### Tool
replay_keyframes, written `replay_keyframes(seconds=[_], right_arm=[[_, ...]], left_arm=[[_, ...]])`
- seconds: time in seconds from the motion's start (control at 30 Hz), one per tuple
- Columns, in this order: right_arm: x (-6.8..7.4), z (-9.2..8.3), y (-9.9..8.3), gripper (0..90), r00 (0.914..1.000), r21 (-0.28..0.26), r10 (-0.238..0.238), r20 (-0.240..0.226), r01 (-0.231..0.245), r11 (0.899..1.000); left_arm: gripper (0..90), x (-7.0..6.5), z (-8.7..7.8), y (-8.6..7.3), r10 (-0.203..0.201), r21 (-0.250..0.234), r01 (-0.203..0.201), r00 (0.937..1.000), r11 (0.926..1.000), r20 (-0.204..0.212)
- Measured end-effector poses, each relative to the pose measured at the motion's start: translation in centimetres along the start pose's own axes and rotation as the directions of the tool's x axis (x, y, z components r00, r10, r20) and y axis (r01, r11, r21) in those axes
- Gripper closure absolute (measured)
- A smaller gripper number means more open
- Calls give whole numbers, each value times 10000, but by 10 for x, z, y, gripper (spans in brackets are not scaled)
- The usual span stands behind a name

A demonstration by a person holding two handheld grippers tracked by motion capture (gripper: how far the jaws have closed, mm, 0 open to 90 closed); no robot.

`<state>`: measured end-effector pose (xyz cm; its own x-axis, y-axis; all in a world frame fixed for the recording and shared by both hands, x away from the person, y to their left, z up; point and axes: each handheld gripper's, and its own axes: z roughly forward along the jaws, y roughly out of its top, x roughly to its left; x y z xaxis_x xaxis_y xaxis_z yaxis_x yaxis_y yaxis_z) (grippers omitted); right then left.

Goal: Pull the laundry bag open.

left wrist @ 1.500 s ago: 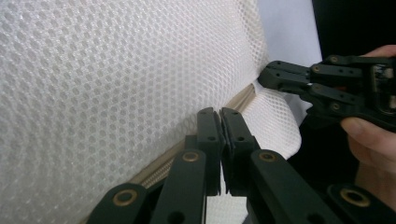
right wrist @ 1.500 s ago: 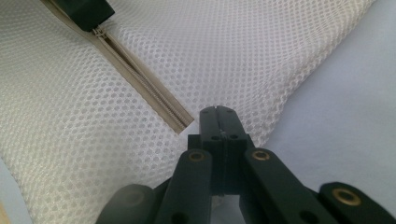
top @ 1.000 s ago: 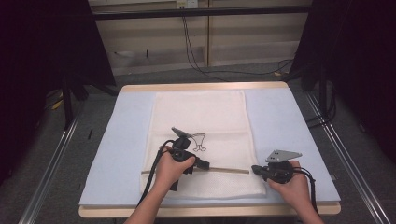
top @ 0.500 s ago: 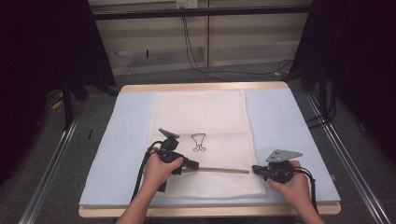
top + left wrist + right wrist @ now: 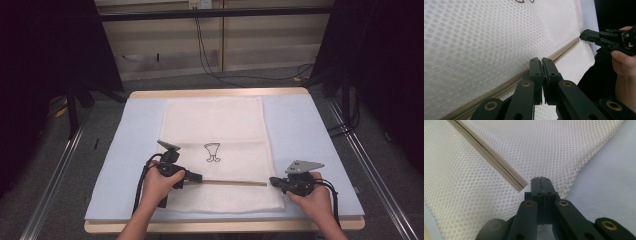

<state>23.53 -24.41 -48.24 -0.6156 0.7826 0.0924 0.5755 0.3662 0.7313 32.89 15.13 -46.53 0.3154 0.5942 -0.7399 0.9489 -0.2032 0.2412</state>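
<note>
A white mesh bag lies flat on the blue table cover, with a small black goblet print on it. A tan zipper runs across its near part. My left gripper is at the zipper's left end. In the left gripper view its jaws are shut against the zipper band, and whatever they pinch is hidden between them. My right gripper is at the zipper's right end. In the right gripper view it is shut on the mesh just beside the zipper end.
The table's wooden rim shows at the far side. Metal rails run along both sides on the floor. Cables hang behind the table. Bare blue cover lies left and right of the bag.
My left gripper has moved left along the zipper line, and the visible tan line has grown longer on that side. The right gripper has stayed in place.
</note>
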Motion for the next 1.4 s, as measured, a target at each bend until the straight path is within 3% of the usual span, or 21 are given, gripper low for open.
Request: replay_keyframes(seconds=[0.27,0.77,0.87,1.27,1.4], right_arm=[[0,0,0,900,10000,-18,-42,-7,42,10000],[0,0,0,900,10000,-18,-55,7,55,10000],[0,0,0,900,10000,-17,-50,13,50,10000],[1,0,0,900,10000,14,-58,8,58,10000],[1,0,0,900,10000,25,-64,64,63,10000]], left_arm=[[874,11,-12,-5,-116,-248,112,9998,9996,-168],[873,29,-42,-12,-465,-711,462,9989,9964,-31],[873,34,-48,-12,-348,-772,338,9993,9964,-126],[872,49,-71,-21,-767,-1178,746,9970,9902,-136],[872,57,-82,-26,-927,-1377,873,9952,9866,-330]])
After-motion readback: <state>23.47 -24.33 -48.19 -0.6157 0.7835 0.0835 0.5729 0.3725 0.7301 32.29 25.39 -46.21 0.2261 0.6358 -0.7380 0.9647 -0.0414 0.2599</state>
